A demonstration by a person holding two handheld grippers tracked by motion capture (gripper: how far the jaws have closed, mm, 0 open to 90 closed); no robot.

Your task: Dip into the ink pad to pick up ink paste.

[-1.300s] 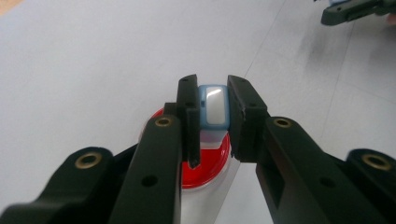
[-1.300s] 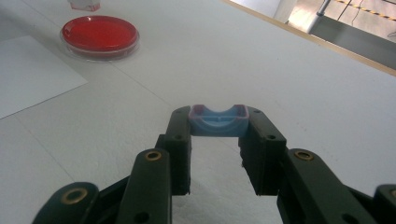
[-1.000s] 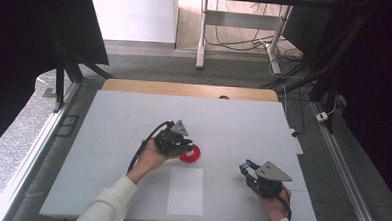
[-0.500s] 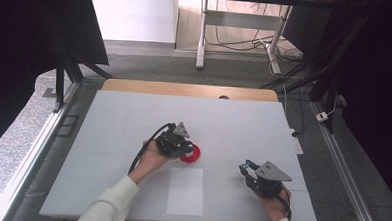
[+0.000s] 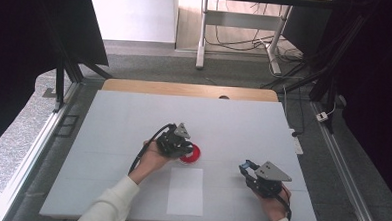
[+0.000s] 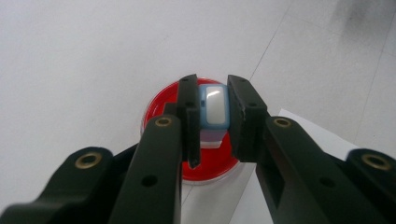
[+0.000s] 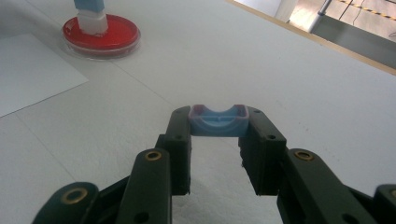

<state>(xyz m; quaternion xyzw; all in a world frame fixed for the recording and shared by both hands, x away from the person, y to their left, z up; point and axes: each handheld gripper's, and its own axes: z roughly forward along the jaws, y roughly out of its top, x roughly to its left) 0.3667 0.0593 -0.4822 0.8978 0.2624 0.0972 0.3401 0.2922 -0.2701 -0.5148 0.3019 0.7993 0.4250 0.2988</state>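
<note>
Nothing has moved since the earlier frames: both hands and the red dish sit where they were.

Left claw (image 6: 212, 116) is clamped on a small blue-and-white stamp (image 6: 214, 108), held upright with its lower end on or just above the red ink dish (image 6: 163, 100); contact isn't clear from here. In the high view that claw (image 5: 181, 149) sits over the dish (image 5: 193, 154) near the middle of the desk (image 5: 133, 118). Right claw (image 7: 218, 135) grips a blue cap (image 7: 218, 122), open side up, well apart from the dish, near the desk's right front.

Handling, my read: stamp is light, rigid plastic, smooth sides, so squeeze the flat faces mid-body as now and keep it vertical. Cap is thin-walled and could flex or pop out under a hard pinch. Dish is shallow and light, and may slide or lift if the stamp sticks.

White paper sheet (image 5: 186, 190) lies just in front of the dish, close to the near edge. Plenty of bare desk left and behind; wooden strip (image 5: 135, 86) marks the far edge.
</note>
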